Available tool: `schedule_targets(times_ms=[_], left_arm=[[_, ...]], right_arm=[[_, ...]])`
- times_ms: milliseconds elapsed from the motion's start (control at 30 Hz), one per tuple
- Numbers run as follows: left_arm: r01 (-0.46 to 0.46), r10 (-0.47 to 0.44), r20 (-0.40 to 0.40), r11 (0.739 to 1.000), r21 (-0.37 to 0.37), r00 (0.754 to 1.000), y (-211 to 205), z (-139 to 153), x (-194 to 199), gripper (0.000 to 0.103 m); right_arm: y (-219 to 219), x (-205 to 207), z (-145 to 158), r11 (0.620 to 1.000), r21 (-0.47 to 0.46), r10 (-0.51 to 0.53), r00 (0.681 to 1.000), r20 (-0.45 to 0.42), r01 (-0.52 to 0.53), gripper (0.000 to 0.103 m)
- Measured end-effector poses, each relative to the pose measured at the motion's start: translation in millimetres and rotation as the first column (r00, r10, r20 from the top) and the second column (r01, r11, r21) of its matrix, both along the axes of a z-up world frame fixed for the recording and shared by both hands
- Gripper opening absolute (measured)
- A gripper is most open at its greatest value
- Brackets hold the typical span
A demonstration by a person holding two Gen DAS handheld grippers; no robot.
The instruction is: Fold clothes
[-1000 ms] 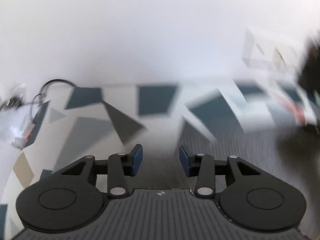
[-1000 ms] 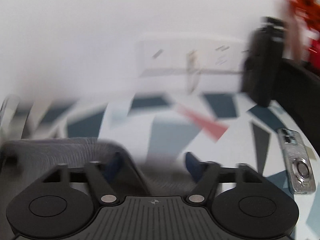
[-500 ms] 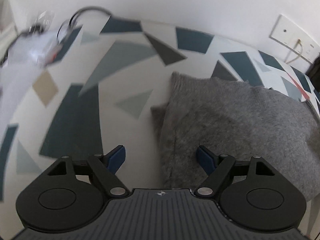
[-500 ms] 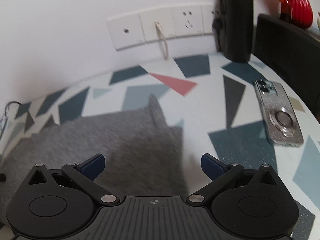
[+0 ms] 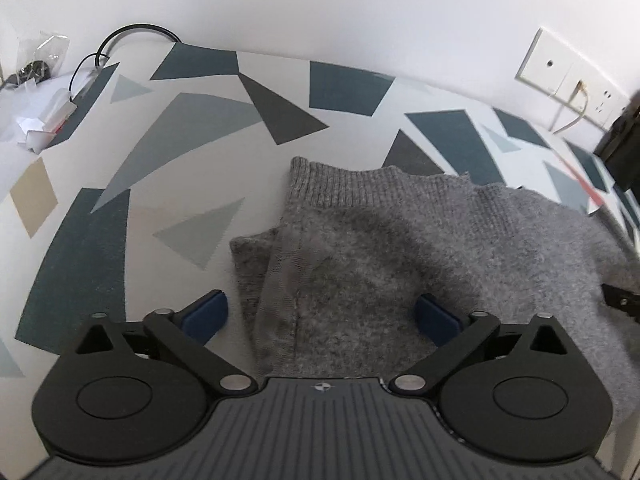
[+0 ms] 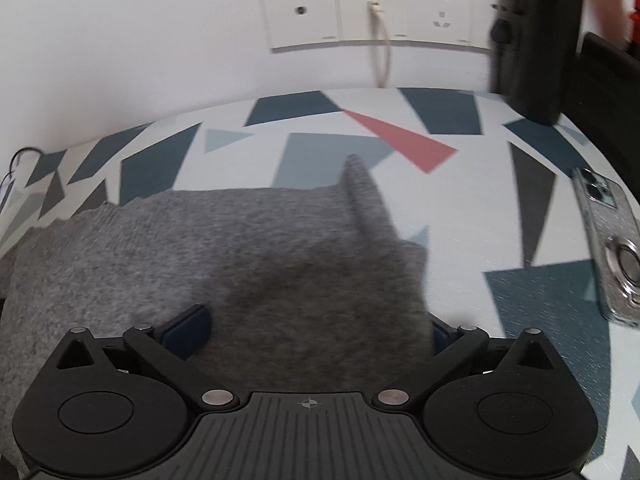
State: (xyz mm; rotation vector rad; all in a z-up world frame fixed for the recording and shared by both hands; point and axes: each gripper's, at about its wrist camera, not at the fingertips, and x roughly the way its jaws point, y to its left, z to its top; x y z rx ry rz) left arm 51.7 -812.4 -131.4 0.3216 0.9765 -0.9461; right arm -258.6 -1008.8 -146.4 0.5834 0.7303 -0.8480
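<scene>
A: What is the biggest thing here?

B: The table (image 5: pixel 180 128), white with flat printed triangles and shards in dark blue, grey, tan and one red. It runs ahead of both tongs to a plain white wall (image 5: pixel 320 4).

A: And the garment?

B: A grey knit sweater (image 5: pixel 400 248), fuzzy and folded flat, lies on the table right under both tongs. The left view shows its ribbed hem ahead of the tips and a lower layer sticking out at the left edge. The right view (image 6: pixel 240 248) shows instead a narrow flap rising ahead, slightly blurred.

A: How do the tongs stand?

B: The left gripper (image 5: pixel 320 316) is spread wide, holding nothing; its left blue pad is over bare table, its right pad over the knit. The right gripper (image 6: pixel 316 328) is also wide and empty, straddling the sweater's right edge, its right pad partly hidden behind the fabric.

A: Smaller things?

B: Only the right view shows a black bottle (image 6: pixel 536 40) ahead right and a glittery phone (image 6: pixel 612 248) with a ring holder to the right. White wall sockets (image 6: pixel 372 12) with a pale cable show ahead. Only the left view shows clear plastic bags and a black cable (image 5: pixel 136 32) far ahead left.
</scene>
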Motion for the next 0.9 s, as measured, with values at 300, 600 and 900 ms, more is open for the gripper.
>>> schedule_targets(times_ms=[300,600,900], left_arm=[[0.009,-0.011,-0.071,0.999,-0.035,0.997,22.1,11.2,-14.6,0.025],[-0.031,0.03,0.007,0.995,0.092,1.0,58.7,18.2,-17.8,0.088],[-0.008,0.017,-0.082,0.995,0.1,0.996,49.8,4.7,-15.9,0.095]], right_arm=[[12.2,0.9,8.2,1.0,-0.002,0.026,0.999,0.044,-0.026,0.024],[31.1,-26.4,17.1,1.0,-0.023,0.011,0.999,0.04,-0.01,0.061],[30.6,-29.6,2.0,1.0,0.01,0.018,1.0,0.011,-0.018,0.085]])
